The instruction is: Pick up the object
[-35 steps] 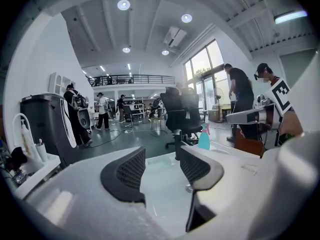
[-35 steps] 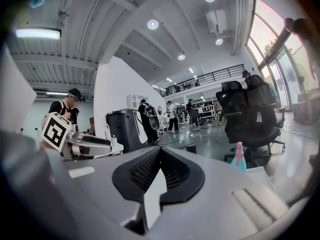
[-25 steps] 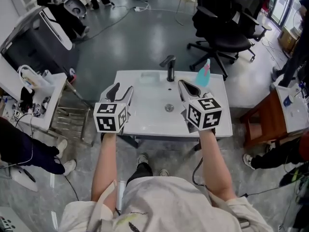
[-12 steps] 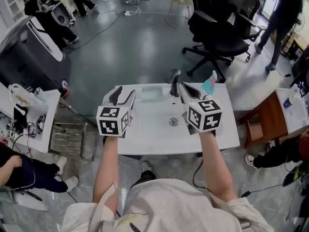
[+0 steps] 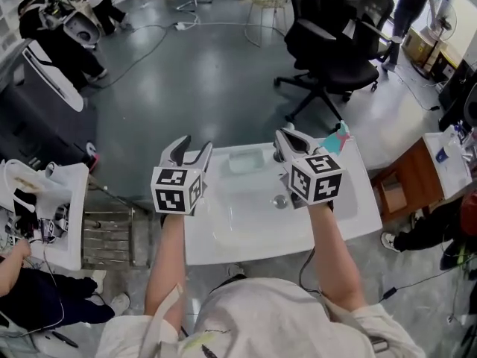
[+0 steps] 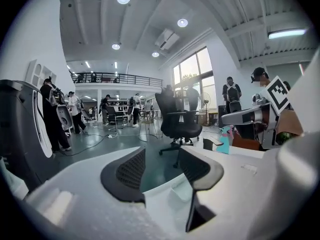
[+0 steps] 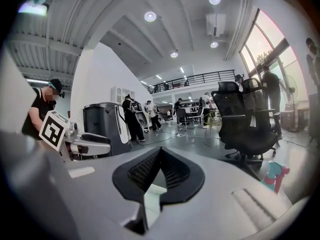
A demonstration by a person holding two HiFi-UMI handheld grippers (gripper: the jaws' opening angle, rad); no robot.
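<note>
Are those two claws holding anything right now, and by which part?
Nothing is held. On the left gripper the jaws stand apart and empty; on the right gripper they meet at the tips on nothing.

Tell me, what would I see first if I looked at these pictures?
Two grippers with black-and-white patterned cubes jump out: the left gripper, jaws apart, and the right gripper, jaws together, held above a white sink, one toward each side. A teal spray bottle stands at the sink's far right corner, and a big black office chair sits on the floor beyond.
</note>
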